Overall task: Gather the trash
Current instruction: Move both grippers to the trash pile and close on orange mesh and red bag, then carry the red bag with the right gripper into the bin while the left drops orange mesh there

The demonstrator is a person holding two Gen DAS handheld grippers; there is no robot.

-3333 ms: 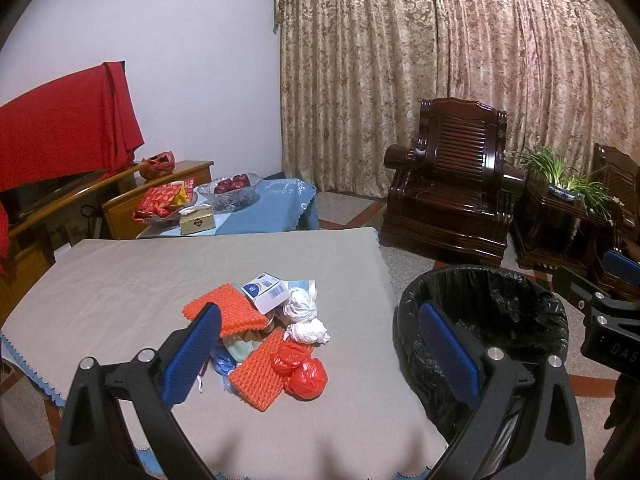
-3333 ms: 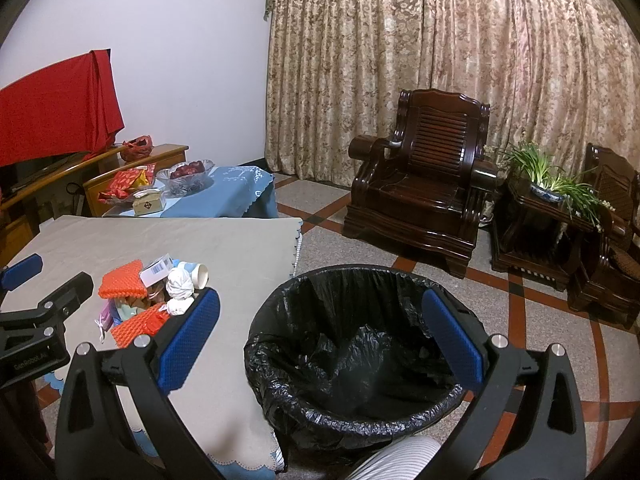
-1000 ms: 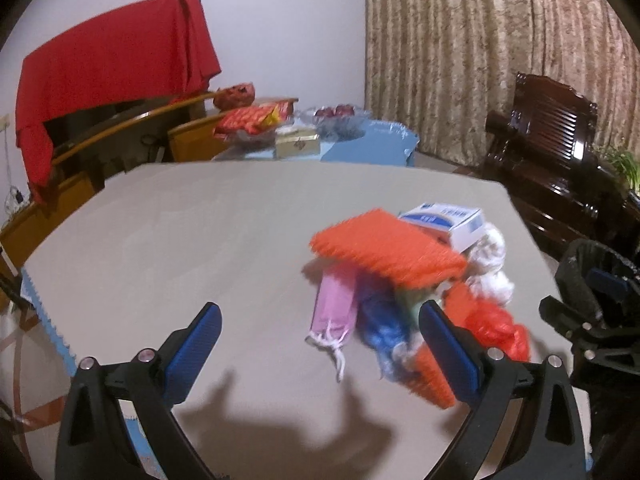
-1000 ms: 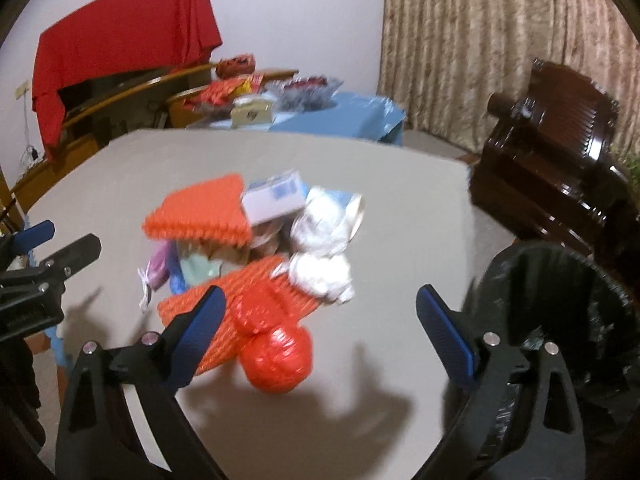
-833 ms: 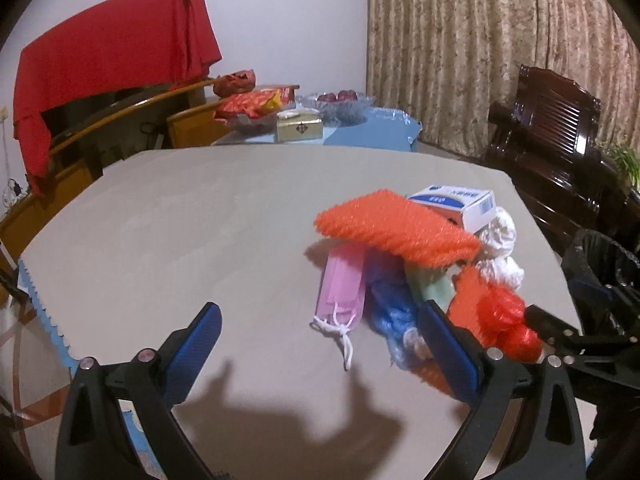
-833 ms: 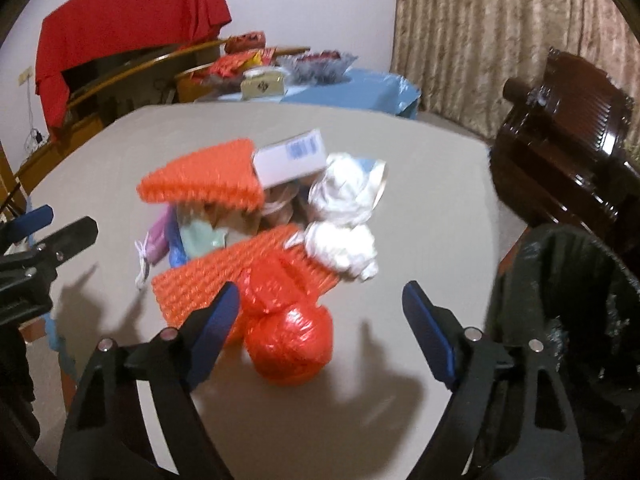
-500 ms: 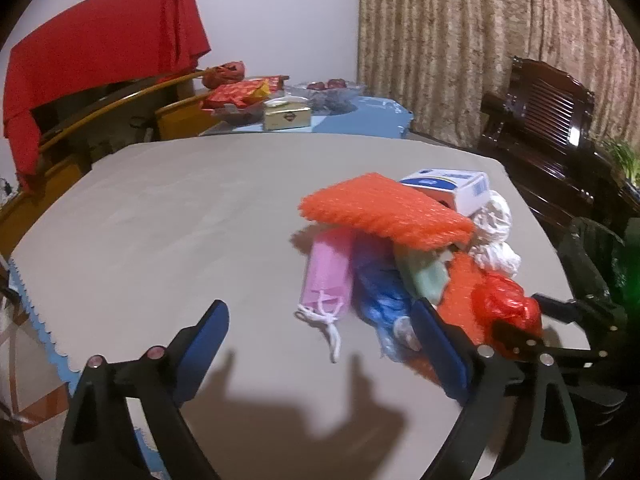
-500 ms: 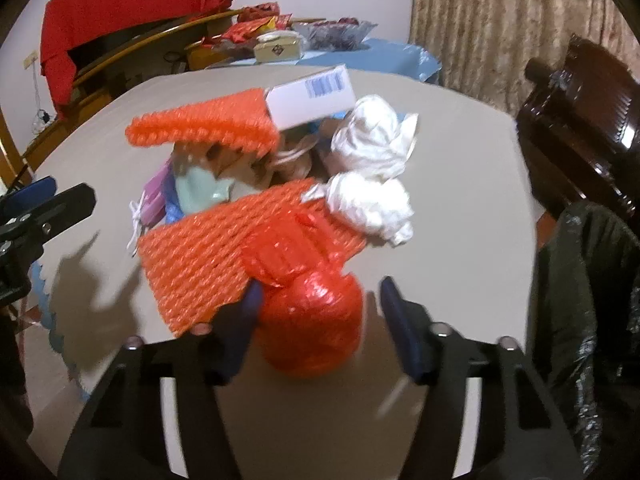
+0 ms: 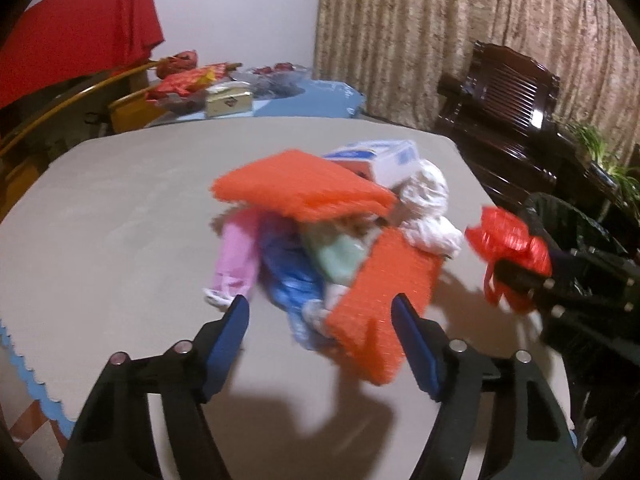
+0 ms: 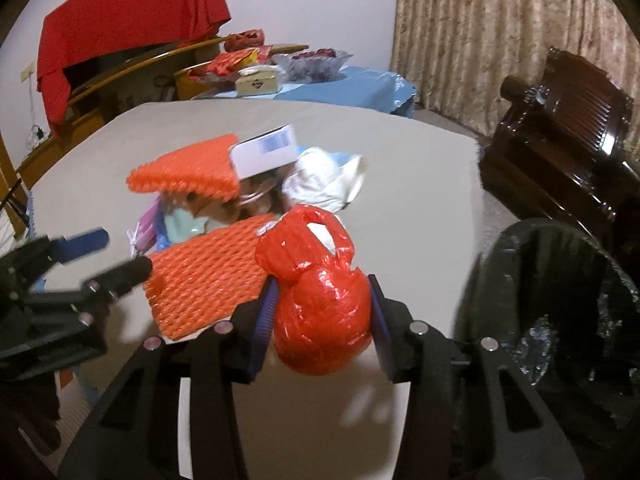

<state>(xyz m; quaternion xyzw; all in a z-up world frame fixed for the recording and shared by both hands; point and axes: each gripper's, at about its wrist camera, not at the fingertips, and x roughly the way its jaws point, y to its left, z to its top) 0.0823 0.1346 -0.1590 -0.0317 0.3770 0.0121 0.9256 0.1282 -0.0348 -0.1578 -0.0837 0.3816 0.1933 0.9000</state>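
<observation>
Right claw (image 10: 322, 308) is clenching round the red plastic bag (image 10: 320, 292), blue pads pressing both sides of its knotted bulge; bag is hanging just clear of the desk (image 10: 400, 184) near the desk's right edge, w/ its shadow showing below. In the left wrist view the same bag (image 9: 508, 244) is showing in the black fingers of that claw, off to the right of the pile.

Left claw (image 9: 320, 332) is gaping wide, holding nothing, hovering over the desk's near edge w/ its fingers flanking the lower orange foam net (image 9: 380, 300) and the blue wrapper (image 9: 292, 280).

Rest of the trash is sitting piled mid-desk: upper orange foam net (image 9: 300, 188) lying on top, white box w/ blue print (image 9: 384, 160) leaning behind it, crumpled white tissue (image 9: 428, 204) twd the right, pink mask (image 9: 236, 256) on the left side, pale green scrap (image 9: 340, 252) in betw.

Black-lined bin (image 10: 560, 300) is standing off the desk's right edge, beside the dark wooden armchair (image 10: 560, 152)
</observation>
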